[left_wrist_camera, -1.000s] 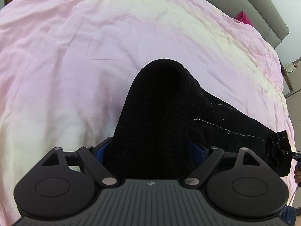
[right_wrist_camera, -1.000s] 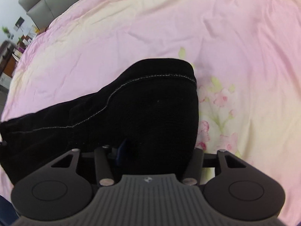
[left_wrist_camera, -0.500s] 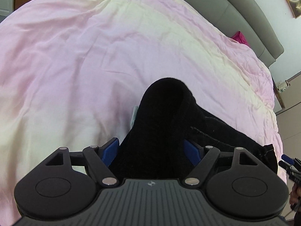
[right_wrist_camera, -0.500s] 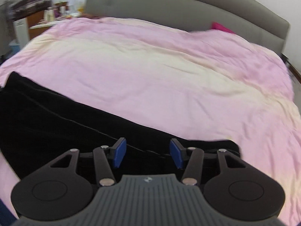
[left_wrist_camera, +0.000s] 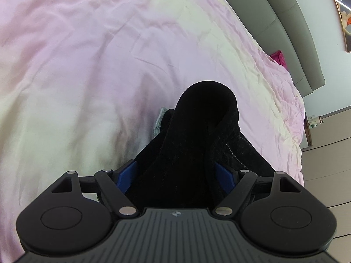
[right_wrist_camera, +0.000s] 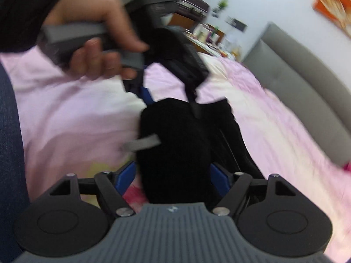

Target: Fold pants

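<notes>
Black knit pants (left_wrist_camera: 197, 144) hang bunched between the blue pads of my left gripper (left_wrist_camera: 175, 176), which is shut on them above the pink bedspread (left_wrist_camera: 87, 65). In the right wrist view the pants (right_wrist_camera: 175, 149) fill the space between the blue pads of my right gripper (right_wrist_camera: 173, 178); the pads stand wide apart with the cloth between them. The other hand-held gripper (right_wrist_camera: 153, 50), held by a hand, grips the top of the same bundle. This view is motion-blurred.
A grey padded headboard (left_wrist_camera: 285, 22) runs along the far side of the bed (right_wrist_camera: 296, 131). A magenta cushion (left_wrist_camera: 278, 58) lies near it. A cluttered dresser (right_wrist_camera: 208, 35) stands beyond the bed. The person's blue-clad leg (right_wrist_camera: 8, 153) is at left.
My right gripper let go of the pants, swung round toward the left gripper, and now has the bunched cloth between its pads. My left gripper kept its hold and lifted the pants.
</notes>
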